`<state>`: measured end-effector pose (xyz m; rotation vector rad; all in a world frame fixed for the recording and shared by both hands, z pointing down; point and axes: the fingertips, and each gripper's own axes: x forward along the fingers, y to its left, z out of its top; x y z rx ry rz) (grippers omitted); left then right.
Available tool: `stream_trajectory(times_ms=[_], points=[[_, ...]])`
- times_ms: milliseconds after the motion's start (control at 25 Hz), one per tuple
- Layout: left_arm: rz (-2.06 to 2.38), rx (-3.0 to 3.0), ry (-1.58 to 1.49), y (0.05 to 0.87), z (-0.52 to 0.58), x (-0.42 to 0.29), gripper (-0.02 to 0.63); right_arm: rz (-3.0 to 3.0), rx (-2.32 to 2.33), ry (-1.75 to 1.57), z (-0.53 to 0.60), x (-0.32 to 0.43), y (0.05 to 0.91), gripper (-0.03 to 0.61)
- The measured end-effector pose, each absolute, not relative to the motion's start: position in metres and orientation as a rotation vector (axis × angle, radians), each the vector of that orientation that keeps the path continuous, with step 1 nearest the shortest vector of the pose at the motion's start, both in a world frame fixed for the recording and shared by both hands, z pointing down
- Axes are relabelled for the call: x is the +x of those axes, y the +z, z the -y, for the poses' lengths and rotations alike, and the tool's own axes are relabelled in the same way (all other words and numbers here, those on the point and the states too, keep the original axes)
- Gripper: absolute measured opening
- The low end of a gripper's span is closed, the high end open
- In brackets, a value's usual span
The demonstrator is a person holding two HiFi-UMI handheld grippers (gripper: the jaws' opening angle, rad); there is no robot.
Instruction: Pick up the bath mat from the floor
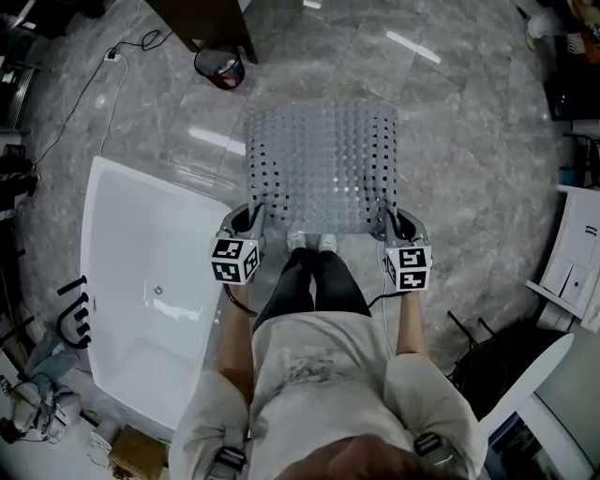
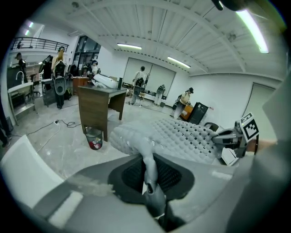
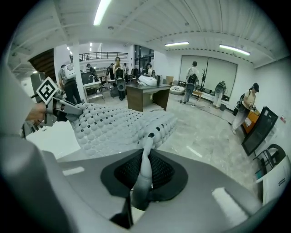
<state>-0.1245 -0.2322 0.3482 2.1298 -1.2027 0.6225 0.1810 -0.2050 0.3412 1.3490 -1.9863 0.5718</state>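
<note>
The bath mat (image 1: 323,167) is a pale grey rubber sheet covered in bumps and small holes. It hangs stretched between my two grippers, lifted off the grey marble floor in front of the person. My left gripper (image 1: 251,221) is shut on the mat's near left corner, and the pinched edge (image 2: 148,160) runs between its jaws. My right gripper (image 1: 396,225) is shut on the near right corner, the edge (image 3: 145,164) squeezed between its pads. In each gripper view the mat (image 2: 182,136) (image 3: 118,125) spreads away toward the other gripper.
A white bathtub (image 1: 141,300) lies on the floor at the left, close to my left gripper. A wooden desk (image 1: 202,23) and a small bin (image 1: 219,67) stand beyond the mat. White panels (image 1: 577,262) and dark gear crowd the right. People stand far back in the hall.
</note>
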Motion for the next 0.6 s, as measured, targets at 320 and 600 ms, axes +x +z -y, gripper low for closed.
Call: stream_trajectory(times_ms=[320, 600], points=[[1.254, 2.216, 0.546, 0.272, 0.238, -0.134, 0.037, 2.055, 1.389, 0.446, 0.217, 0.17, 0.26, 0.029], [1.291, 2.297, 0.48, 0.203, 0.235, -0.146, 0.037, 2.127, 1.447, 0.359, 0.212, 0.161, 0.187, 0.029]])
